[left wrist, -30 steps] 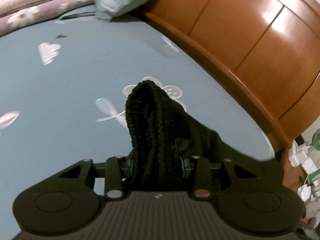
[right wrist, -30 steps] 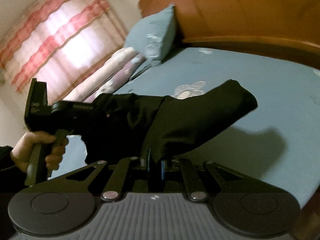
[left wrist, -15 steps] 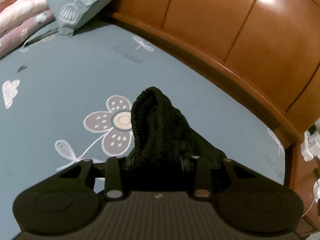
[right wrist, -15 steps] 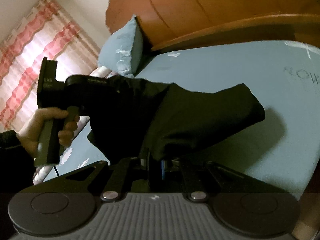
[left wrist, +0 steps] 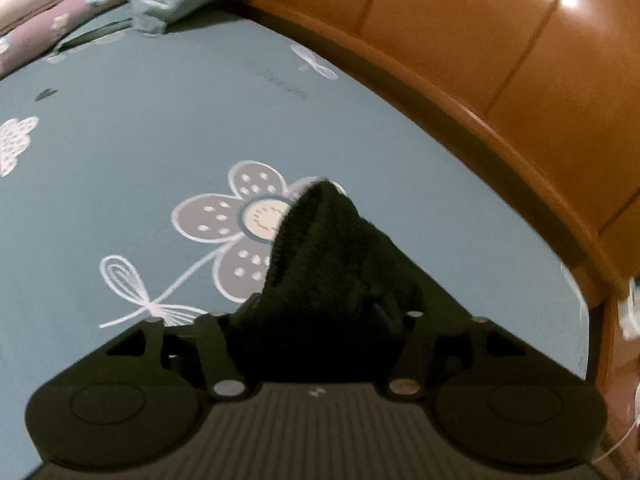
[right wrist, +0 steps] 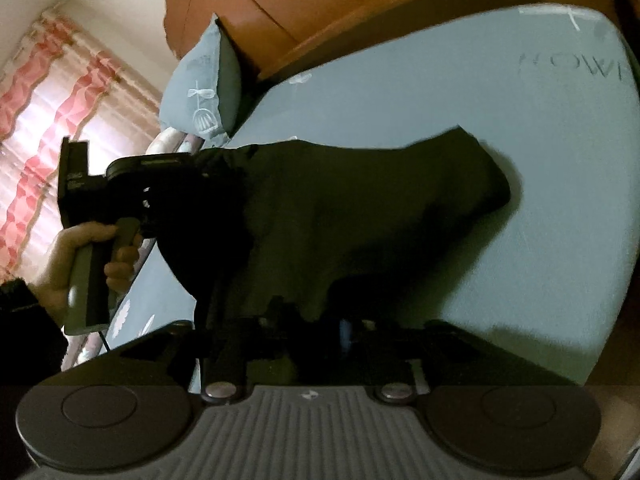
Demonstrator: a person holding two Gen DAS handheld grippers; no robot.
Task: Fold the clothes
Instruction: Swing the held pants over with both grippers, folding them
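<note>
A black garment (right wrist: pixel 360 216) is stretched between the two tools above a bed covered with a blue-grey sheet (left wrist: pixel 120 128) printed with flowers and bows. In the left wrist view, a ribbed knit edge of the garment is seen bunched between the fingers of the left tool (left wrist: pixel 320 320), rising to a peak over a printed grey flower (left wrist: pixel 236 232); the jaws of this tool are opening, with the cloth still lying between them, and whether the pads still press on it cannot be told. In the right wrist view, the jaws of the right tool (right wrist: pixel 308 328) are likewise opening, and a dark fold of the garment hangs into the gap between them; contact with the pads is hidden by shadow. The far end of the garment is draped over the sheet near the bed's outer edge. The left tool is seen from the side in that view, held by a hand (right wrist: pixel 76 256) on its grip. A wooden headboard (left wrist: pixel 500 80), a blue pillow (right wrist: pixel 204 92) and a striped pink curtain (right wrist: pixel 52 120) are visible behind.
</note>
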